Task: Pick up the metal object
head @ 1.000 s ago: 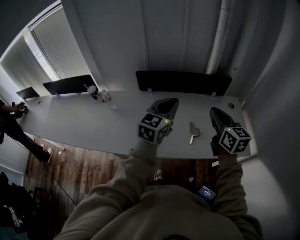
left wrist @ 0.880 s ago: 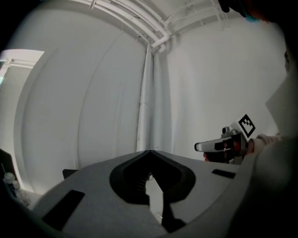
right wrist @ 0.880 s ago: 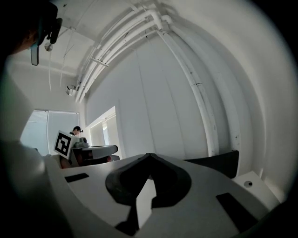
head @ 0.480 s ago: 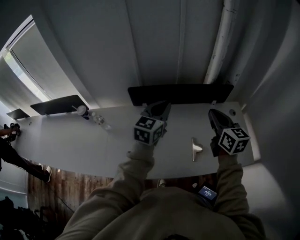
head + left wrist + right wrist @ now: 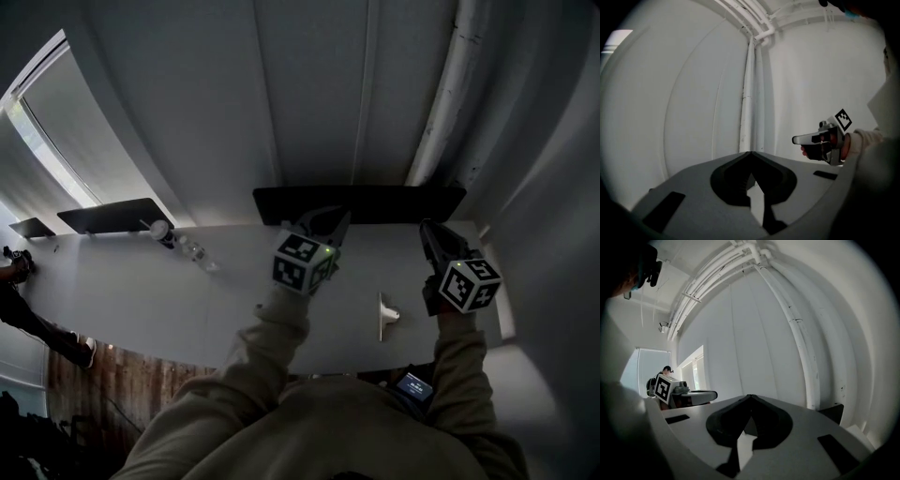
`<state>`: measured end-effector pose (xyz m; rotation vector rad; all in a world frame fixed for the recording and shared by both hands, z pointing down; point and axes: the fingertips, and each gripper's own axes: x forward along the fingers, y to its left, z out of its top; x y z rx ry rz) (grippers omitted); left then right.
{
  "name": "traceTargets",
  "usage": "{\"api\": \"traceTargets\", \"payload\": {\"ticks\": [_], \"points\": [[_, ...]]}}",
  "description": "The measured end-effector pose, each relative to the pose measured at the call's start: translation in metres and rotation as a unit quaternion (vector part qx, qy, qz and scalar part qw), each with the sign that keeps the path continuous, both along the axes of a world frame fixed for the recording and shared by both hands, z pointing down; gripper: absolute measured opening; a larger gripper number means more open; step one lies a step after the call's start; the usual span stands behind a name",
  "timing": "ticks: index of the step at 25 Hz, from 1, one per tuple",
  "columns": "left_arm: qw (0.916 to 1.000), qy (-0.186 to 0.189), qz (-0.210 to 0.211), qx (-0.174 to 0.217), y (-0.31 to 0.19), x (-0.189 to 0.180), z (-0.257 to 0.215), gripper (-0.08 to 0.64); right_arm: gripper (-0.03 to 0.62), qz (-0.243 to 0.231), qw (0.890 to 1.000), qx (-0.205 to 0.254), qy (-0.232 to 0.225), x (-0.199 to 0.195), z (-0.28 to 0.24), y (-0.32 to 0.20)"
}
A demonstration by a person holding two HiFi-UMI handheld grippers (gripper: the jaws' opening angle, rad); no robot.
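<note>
Metal piece (image 5: 385, 315) lying on the table (image 5: 141, 291) — left tongs (image 5: 333, 217) and right tongs (image 5: 429, 231) both shut and empty.

The piece is seen flat near the table's front edge, at five o'clock from the left tongs and seven o'clock from the right; it is touched by neither. Each pair is closed tip to tip, with nothing gripped. The piece is judged stiff, smooth and likely slippery, and not heavy — it would best be pinched across its narrow bar, beside the raised stub. At ten o'clock, well apart, a cup (image 5: 159, 228) and a small bottle (image 5: 194, 251) stand; their contents cannot be made out.
</note>
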<state>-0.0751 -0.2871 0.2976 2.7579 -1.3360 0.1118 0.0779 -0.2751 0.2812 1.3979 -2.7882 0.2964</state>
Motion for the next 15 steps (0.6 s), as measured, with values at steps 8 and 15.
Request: {"api": "traceTargets", "payload": {"ticks": [8,15], "points": [[0.9993,0.015,-0.005,0.033,-0.033,0.027,-0.043,0.002,0.018,-0.023,1.0,0.015,-0.005,0.005,-0.024,-0.021],[0.9995,0.005,0.01,0.031,-0.042,0.042,-0.04,0.002,0.018,-0.017,1.0,0.026,-0.001,0.015,-0.031,-0.035]]}}
